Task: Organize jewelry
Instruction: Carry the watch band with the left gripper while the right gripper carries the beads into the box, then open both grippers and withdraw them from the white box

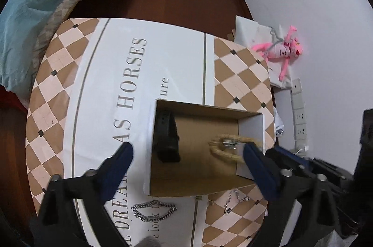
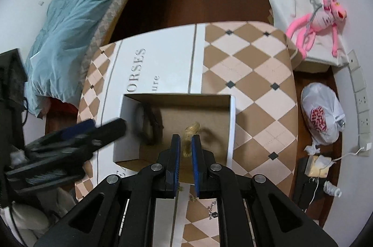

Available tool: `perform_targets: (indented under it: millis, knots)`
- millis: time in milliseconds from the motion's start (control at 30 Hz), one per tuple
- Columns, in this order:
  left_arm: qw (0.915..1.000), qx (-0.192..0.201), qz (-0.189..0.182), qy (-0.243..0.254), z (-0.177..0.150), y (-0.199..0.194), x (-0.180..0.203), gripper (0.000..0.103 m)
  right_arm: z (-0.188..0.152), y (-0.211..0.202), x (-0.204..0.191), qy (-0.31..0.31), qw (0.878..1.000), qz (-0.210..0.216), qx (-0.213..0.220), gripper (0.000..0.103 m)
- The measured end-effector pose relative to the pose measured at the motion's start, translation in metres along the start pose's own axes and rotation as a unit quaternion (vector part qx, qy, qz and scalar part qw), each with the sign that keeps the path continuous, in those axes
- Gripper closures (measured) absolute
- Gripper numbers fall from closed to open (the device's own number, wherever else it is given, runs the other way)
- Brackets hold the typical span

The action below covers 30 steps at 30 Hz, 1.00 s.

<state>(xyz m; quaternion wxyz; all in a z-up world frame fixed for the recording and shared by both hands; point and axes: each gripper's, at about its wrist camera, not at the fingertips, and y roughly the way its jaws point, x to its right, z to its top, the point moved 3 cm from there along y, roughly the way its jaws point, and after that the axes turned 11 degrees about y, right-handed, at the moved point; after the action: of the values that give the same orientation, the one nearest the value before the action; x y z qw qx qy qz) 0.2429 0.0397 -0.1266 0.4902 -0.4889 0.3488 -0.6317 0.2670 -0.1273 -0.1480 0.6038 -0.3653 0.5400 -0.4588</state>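
Observation:
An open cardboard box (image 1: 253,128) (image 2: 233,121) sits on a checkered tablecloth. Inside lie a black band (image 1: 166,137) (image 2: 151,128) at the left and a gold braided bracelet (image 1: 225,145) (image 2: 192,130) at the right. My left gripper (image 1: 187,152) is open wide, straddling the box's near left part. My right gripper (image 2: 185,142) hangs over the box with its fingers narrowly parted around the gold bracelet; the bracelet looks blurred. A silver chain bracelet (image 1: 153,212) and a thin silver necklace (image 1: 235,199) (image 2: 213,207) lie on the cloth in front of the box.
The cloth-covered table (image 1: 240,74) (image 2: 251,65) stands beside a bed with a blue duvet (image 1: 35,4) (image 2: 77,18). A pink plush toy (image 1: 283,50) (image 2: 319,20) lies on a white box by the wall. A white plastic bag (image 2: 322,111) and a power strip (image 1: 299,114) sit on the right.

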Motion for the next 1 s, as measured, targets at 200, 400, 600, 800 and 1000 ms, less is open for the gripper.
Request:
perform_targets:
  millis: [200,400,600,800,1000]
  knots:
    - [0.9987,0.019,0.046,0.008,-0.008,-0.008,-0.009,0.005,-0.012,0.003,0.014,0.003,0.999,-0.041,0.014,0.035]
    - [0.9912,0.032,0.125,0.031,-0.031,-0.004,-0.015,0.005,-0.033,0.011,0.021,-0.018,0.99,-0.128,0.051,0.008]
    - [0.9872,0.035,0.151,0.038,-0.049,0.0,-0.019,0.005,-0.049,0.023,0.03,-0.014,0.986,-0.154,0.061,0.005]
    - [0.9843,0.048,0.163,0.047,-0.058,-0.004,-0.013,0.005,-0.054,0.016,0.028,-0.009,0.984,-0.157,0.084,0.002]
    - [0.9826,0.069,0.164,0.054,-0.063,-0.022,-0.004,0.005,-0.06,-0.006,0.021,-0.008,0.981,-0.156,0.111,0.002]
